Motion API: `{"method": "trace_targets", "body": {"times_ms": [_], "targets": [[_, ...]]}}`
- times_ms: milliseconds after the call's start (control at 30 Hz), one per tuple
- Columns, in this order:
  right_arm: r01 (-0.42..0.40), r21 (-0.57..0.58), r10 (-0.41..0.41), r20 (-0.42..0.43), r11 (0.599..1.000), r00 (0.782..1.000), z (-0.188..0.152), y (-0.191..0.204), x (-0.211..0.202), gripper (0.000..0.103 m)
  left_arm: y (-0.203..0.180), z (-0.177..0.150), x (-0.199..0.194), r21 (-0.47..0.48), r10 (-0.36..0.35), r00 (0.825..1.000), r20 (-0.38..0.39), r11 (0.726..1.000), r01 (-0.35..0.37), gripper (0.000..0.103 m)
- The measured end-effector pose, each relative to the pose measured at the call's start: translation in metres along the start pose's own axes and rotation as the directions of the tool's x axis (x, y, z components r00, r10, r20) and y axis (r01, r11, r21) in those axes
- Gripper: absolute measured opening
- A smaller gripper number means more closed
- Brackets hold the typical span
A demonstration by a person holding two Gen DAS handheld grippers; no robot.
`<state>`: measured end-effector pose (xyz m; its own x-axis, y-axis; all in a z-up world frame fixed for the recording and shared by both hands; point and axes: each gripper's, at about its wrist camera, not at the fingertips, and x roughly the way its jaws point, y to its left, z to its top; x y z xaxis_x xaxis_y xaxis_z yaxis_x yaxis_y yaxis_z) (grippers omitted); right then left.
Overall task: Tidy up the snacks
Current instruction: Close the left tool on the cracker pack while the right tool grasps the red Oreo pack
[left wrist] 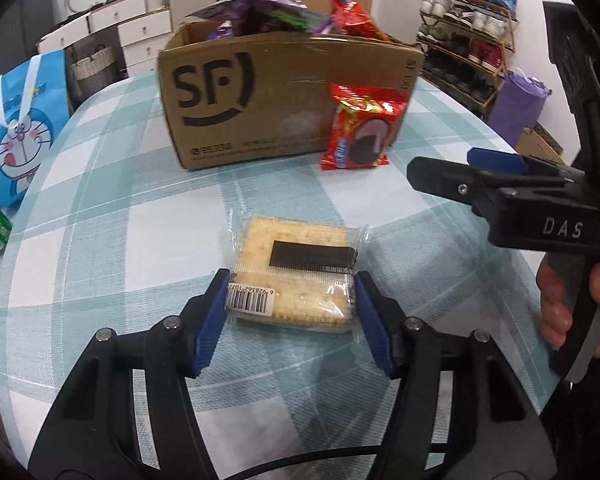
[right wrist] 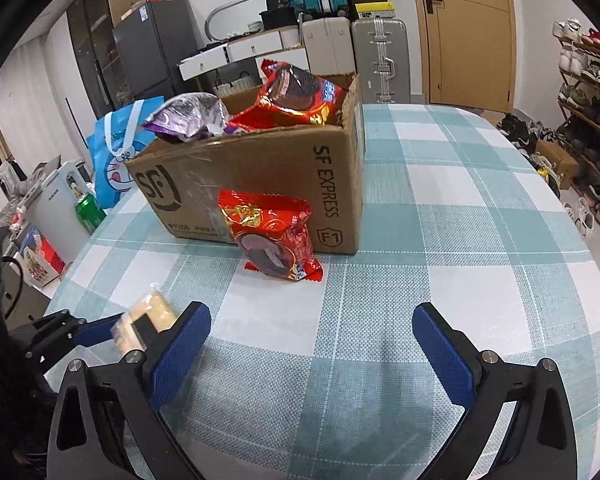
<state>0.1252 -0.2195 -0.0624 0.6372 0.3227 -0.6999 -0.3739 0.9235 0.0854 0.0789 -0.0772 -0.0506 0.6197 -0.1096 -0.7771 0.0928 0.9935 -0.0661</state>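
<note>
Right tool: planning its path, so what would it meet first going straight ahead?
Likely the red snack packet leaning on the cardboard box; only bare tablecloth lies before it. The right tool is open.

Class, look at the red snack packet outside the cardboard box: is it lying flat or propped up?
Propped up: the red snack packet leans against the cardboard box, bottom edge on the table.

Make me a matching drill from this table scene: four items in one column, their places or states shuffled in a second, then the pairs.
1. cracker pack
2. red snack bag
3. cardboard box
4. right claw

A. open, holding nothing
B. stuffed with snack bags
C. between the left claw's pads
D. leaning on the box front

Pairs: 1-C, 2-D, 3-B, 4-A
</note>
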Motion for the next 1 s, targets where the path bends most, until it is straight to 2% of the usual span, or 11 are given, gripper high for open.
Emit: {"method": "trace_targets", "body": {"times_ms": [200, 300, 333, 500, 700, 900, 967, 1000], "targets": [[0.02, -0.009, -0.02, -0.012, 1.0, 1.0, 0.013, 0.009, 0.014, 0.101, 0.018, -0.002, -0.007, -0.043, -0.002, 1.0, 0.025, 0.999, 0.003, 0.059], [0.017, -0.002, -0.017, -0.019, 1.0, 1.0, 0.022, 0.014, 0.021, 0.093, 0.024, -0.001, -0.006, -0.067, -0.007, 0.999, 0.034, 0.998, 0.009, 0.059], [0.012, -0.003, -0.013, -0.022, 1.0, 1.0, 0.025, 0.016, 0.024, 0.087, 0.025, 0.0, -0.007, -0.072, -0.007, 0.999, 0.038, 0.997, 0.01, 0.059], [0.004, -0.014, -0.005, -0.023, 1.0, 1.0, 0.035, 0.029, 0.034, 0.085, 0.03, -0.004, -0.013, -0.103, -0.004, 0.999, 0.049, 0.995, 0.009, 0.059], [0.014, 0.008, -0.014, -0.031, 1.0, 0.999, 0.041, 0.036, 0.047, 0.074, 0.039, -0.002, -0.013, -0.136, 0.017, 0.998, 0.065, 0.991, -0.008, 0.059], [0.03, 0.024, -0.029, -0.032, 0.999, 0.999, 0.04, 0.038, 0.056, 0.057, 0.042, -0.002, -0.013, -0.145, 0.016, 0.998, 0.068, 0.989, -0.006, 0.059], [0.027, 0.034, -0.026, -0.027, 0.999, 0.999, 0.04, 0.036, 0.056, 0.046, 0.043, -0.002, -0.012, -0.149, 0.017, 0.998, 0.068, 0.989, -0.006, 0.059], [0.023, 0.037, -0.022, -0.024, 0.999, 0.999, 0.04, 0.036, 0.056, 0.046, 0.043, -0.002, -0.012, -0.151, 0.015, 0.998, 0.069, 0.989, -0.005, 0.059]]}}
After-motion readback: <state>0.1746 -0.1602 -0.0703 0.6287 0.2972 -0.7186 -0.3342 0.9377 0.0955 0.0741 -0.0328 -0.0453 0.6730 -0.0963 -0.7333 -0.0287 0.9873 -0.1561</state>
